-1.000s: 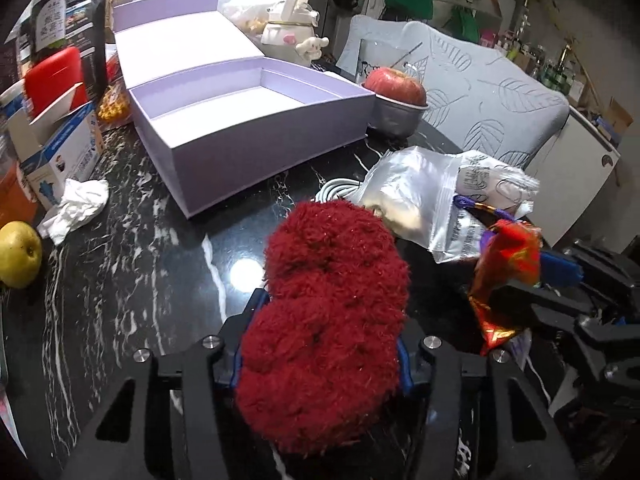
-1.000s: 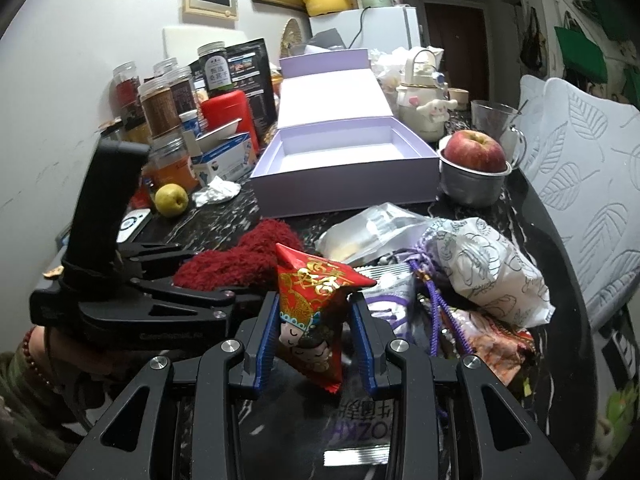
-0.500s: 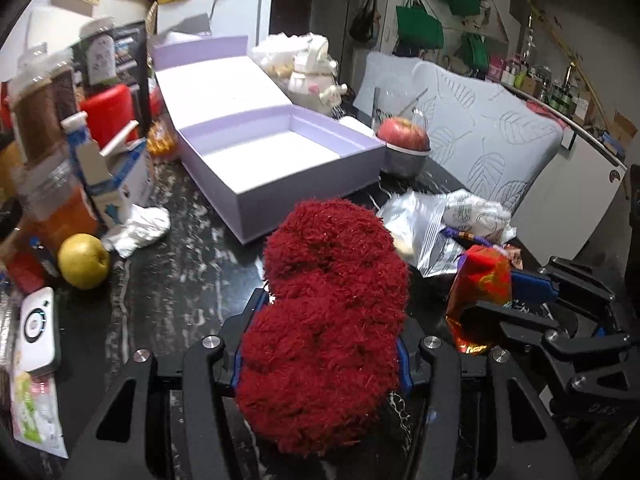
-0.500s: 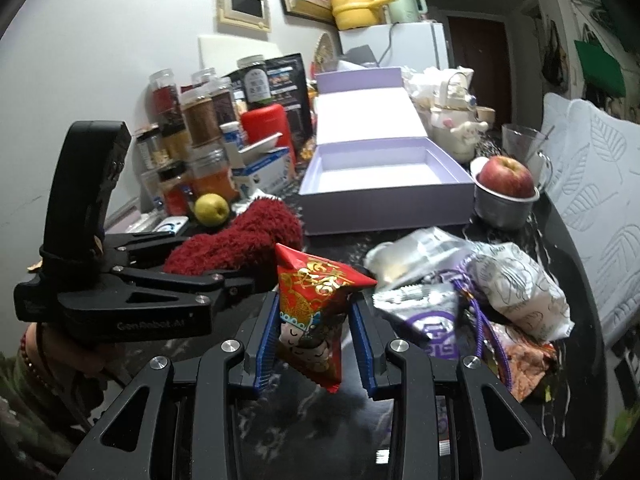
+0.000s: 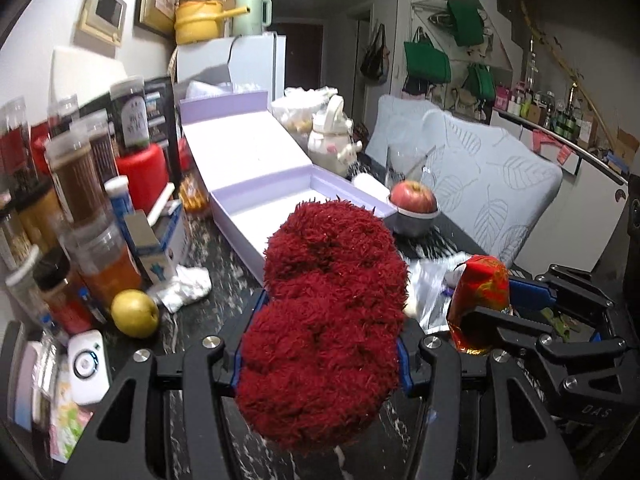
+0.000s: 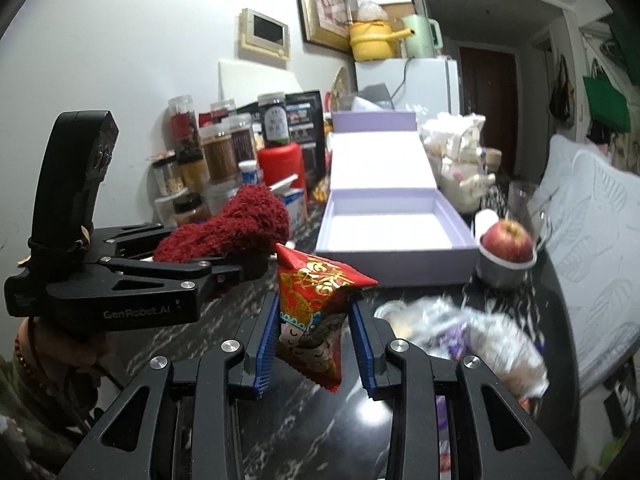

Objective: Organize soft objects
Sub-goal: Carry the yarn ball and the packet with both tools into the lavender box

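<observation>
Both tools loaded, mid-carry above the bench (image 6: 280, 432). My left tool (image 5: 320, 344) is clamped on the red fuzzy bundle (image 5: 328, 312), which bulges well over the pads and hides part of the box from that camera. My right tool (image 6: 316, 344) is squeezed together on the red printed pouch (image 6: 316, 312), pinched low so its top corners flare out above the pads. The two loads hang side by side, close but apart.

The target, I judge, is the open lavender box (image 6: 396, 258), lid folded back, tray bare, straight ahead past the clutter. The step in hand is transport to the box.

To do it well:
- Keep both loads clear of the near wall of the box before lowering.
- Go in one at a time; the tools are close enough to knock together.
- Fuzzy bundle to the left side of the tray, pouch to the right, so they don't stack.
- Steer clear of the apple (image 6: 508, 242) in its metal bowl (image 6: 500, 272) just right of the box, and the jars (image 6: 218, 152) on the left.
- Release low inside the tray; the pouch is light and could tip out.
</observation>
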`<state>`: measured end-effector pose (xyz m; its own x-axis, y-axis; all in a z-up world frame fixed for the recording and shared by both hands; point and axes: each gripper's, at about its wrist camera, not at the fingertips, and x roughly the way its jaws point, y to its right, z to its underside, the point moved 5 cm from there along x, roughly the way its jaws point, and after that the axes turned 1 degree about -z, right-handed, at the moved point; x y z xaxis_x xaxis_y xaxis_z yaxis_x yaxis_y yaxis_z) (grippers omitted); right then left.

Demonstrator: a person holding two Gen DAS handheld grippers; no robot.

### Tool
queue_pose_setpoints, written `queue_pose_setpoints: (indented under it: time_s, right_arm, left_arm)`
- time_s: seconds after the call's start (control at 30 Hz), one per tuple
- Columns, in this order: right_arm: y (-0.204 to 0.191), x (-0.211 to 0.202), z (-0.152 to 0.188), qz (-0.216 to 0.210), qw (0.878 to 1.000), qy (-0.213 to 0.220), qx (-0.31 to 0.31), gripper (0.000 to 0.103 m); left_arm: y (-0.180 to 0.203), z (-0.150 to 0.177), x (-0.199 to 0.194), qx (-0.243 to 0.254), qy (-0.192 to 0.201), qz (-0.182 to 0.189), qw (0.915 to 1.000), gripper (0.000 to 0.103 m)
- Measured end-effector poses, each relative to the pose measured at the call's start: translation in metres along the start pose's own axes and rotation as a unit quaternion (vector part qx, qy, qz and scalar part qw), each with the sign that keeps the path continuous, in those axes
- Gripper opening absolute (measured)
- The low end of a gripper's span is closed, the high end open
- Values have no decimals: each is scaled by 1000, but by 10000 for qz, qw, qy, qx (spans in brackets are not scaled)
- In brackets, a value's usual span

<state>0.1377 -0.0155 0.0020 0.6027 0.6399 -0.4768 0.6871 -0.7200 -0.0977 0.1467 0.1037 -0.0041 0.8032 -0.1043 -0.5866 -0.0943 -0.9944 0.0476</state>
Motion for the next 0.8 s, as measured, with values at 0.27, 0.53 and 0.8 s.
queue_pose_setpoints:
  time_s: [0.27,0.53,0.8]
  right_arm:
    - [2,-5,-43,7,9995,259,-167,34]
    - [6,-4,-88,12,9975,536,-459,34]
    - [23,12,-127,127,9957,663,-631,34]
  left_arm:
    - [-8,-38,-11,43,298,-49,9995,54]
    - [-20,-84,-12,65,634,-218,9977,54]
    - [-22,-129,-4,215,950,-163,9951,54]
